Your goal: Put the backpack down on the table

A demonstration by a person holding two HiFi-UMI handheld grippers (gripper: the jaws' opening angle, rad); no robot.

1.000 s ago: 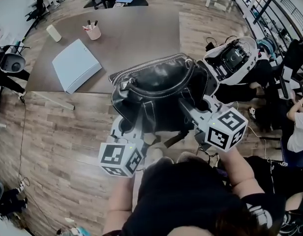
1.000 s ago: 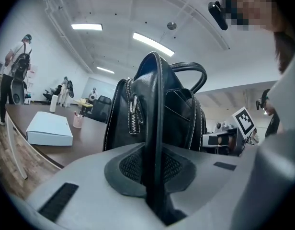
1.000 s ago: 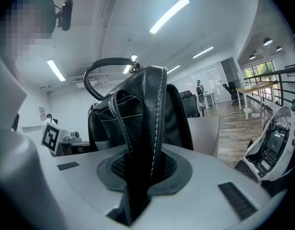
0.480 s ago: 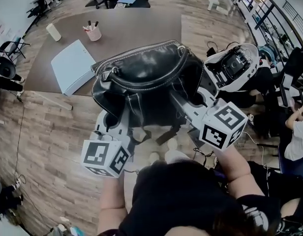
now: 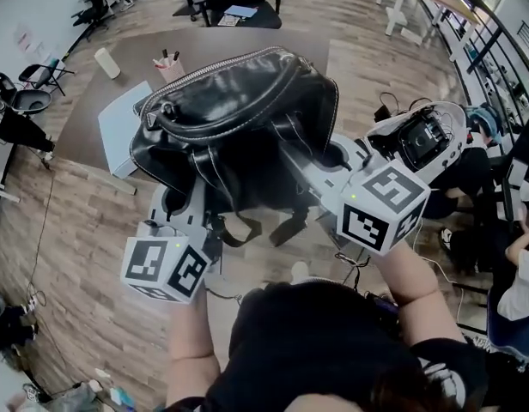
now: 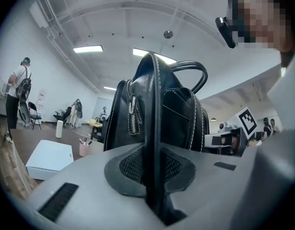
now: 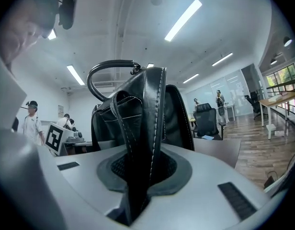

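Jaws of the left gripper (image 6: pixel 154 169) and right gripper (image 7: pixel 142 171) pinch the backpack (image 5: pixel 239 101) — upright, handle (image 6: pixel 188 70) up, long axis crosswise.

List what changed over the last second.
The backpack rose and travelled forward, carried by the left gripper and right gripper. In the head view it now covers the table edge and part of the white box. Both stayed clamped on it; box and pen cup unmoved.

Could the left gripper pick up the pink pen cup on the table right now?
Probably not. The left gripper is shut on the backpack, so its jaws are full, and the backpack also hangs between it and the pen cup. It would have to let go first.
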